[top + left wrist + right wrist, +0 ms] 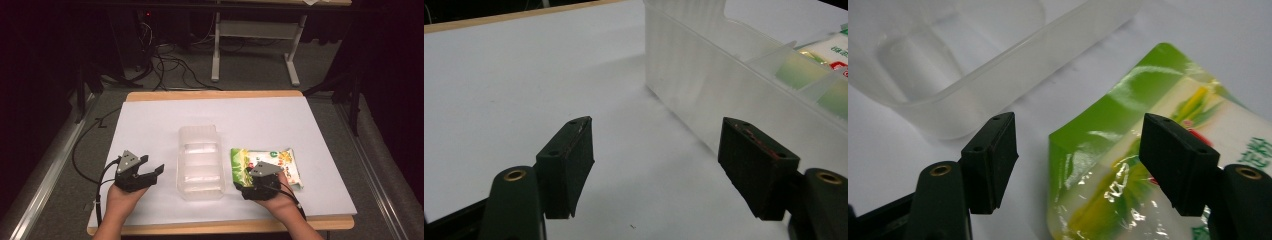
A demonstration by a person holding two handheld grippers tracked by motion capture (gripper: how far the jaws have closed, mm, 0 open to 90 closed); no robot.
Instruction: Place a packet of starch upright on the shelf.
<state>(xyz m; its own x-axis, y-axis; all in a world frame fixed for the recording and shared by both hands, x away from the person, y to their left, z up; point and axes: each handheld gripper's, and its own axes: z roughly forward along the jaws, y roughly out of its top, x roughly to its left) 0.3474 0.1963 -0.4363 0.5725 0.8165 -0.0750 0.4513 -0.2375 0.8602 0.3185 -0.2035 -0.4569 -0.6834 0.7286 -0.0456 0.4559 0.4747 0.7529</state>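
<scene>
Left gripper (pixel 150 169) idles on the white surface (pixel 150 120) beside the clear divided bin (pixel 200 162), fingers apart and empty, while right gripper (pixel 248 176), fingers apart, straddles the green snack packet's (pixel 280 162) near corner, likely lining up a grab.

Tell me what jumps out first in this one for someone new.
The bright green snack packet lies right of the clear plastic bin at the table's middle. The right gripper hangs open over the packet's corner; the left gripper sits open, left of the bin.
</scene>
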